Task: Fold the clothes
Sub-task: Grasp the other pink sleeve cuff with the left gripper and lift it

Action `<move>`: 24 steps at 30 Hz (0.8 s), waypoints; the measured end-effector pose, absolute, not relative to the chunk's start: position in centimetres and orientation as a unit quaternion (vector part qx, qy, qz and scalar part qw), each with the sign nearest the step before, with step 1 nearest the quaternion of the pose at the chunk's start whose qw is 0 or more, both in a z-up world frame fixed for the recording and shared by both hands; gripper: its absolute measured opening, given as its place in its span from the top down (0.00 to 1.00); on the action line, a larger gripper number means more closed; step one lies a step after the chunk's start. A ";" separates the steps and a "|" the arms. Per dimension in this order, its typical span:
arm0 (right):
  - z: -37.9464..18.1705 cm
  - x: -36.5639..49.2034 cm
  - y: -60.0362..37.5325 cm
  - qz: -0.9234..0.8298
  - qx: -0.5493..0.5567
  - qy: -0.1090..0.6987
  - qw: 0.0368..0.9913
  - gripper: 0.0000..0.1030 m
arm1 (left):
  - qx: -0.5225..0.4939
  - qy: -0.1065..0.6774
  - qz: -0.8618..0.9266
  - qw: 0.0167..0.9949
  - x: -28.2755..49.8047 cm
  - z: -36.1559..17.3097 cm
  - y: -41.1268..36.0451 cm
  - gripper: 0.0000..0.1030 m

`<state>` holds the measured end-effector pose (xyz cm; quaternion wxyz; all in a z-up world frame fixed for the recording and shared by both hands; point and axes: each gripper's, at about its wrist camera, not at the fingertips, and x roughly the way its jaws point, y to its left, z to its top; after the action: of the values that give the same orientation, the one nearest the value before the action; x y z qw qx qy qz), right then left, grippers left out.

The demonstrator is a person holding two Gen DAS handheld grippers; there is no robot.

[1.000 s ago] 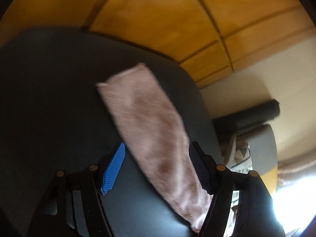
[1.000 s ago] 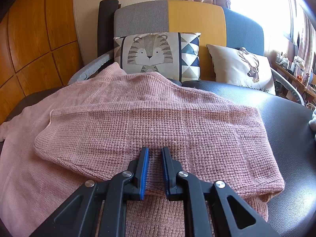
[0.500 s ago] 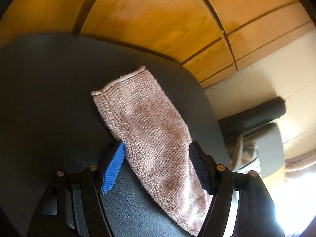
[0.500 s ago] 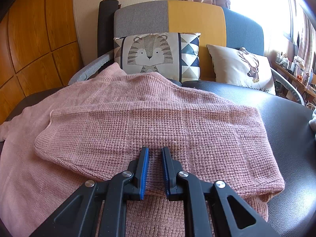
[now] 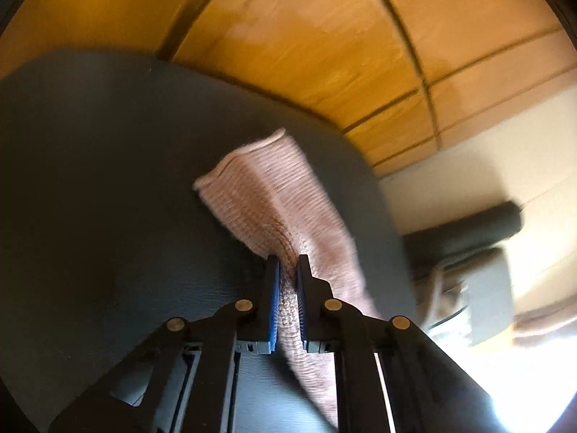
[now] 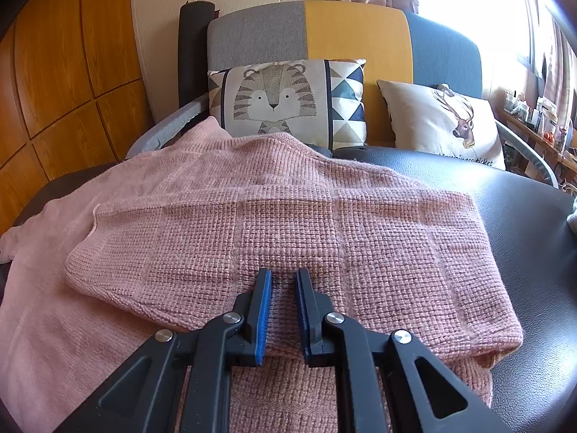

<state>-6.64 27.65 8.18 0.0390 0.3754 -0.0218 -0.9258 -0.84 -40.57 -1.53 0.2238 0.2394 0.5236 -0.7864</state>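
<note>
A pink knit sweater [image 6: 288, 216] lies spread on a dark leather surface [image 6: 533, 223], its near part folded over onto itself. My right gripper [image 6: 283, 276] is shut on the near folded edge, with knit bunched between its blue pads. In the left wrist view one sleeve [image 5: 288, 195] of the sweater stretches away across the dark surface [image 5: 108, 180]. My left gripper [image 5: 287, 261] is closing on that sleeve. The cloth is gathered into a ridge between the pads, and the cuff end lies free beyond them.
Behind the surface stands a sofa with a tiger cushion [image 6: 285, 101] and a deer cushion [image 6: 443, 122]. Wooden wall panels [image 6: 54, 90] run along the left, beside an upright dark roll [image 6: 193, 47]. A cluttered shelf [image 6: 541, 122] is far right.
My left gripper's jaws went from wide apart around the sleeve to pinched together on it, bunching the knit. The right gripper and the sweater body have not moved.
</note>
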 end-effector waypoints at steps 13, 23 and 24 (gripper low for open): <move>8.1 -6.6 27.9 -0.925 0.375 -0.032 0.044 0.88 | 0.191 0.423 -0.885 -0.017 -6.0 12.4 -27.6 0.92; 8.0 -6.6 28.5 -0.924 0.375 -0.053 0.053 0.88 | 0.224 0.353 -0.892 -0.172 -7.5 16.0 -11.3 0.92; 8.1 -6.6 28.5 -0.924 0.375 -0.055 0.054 0.88 | 0.232 0.350 -0.889 -0.184 -7.7 15.7 -9.6 0.92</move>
<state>-6.61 28.52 8.05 0.0537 0.3752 -0.0546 -0.9238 -7.71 -9.64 15.65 -0.1838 0.2319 0.3496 -0.8889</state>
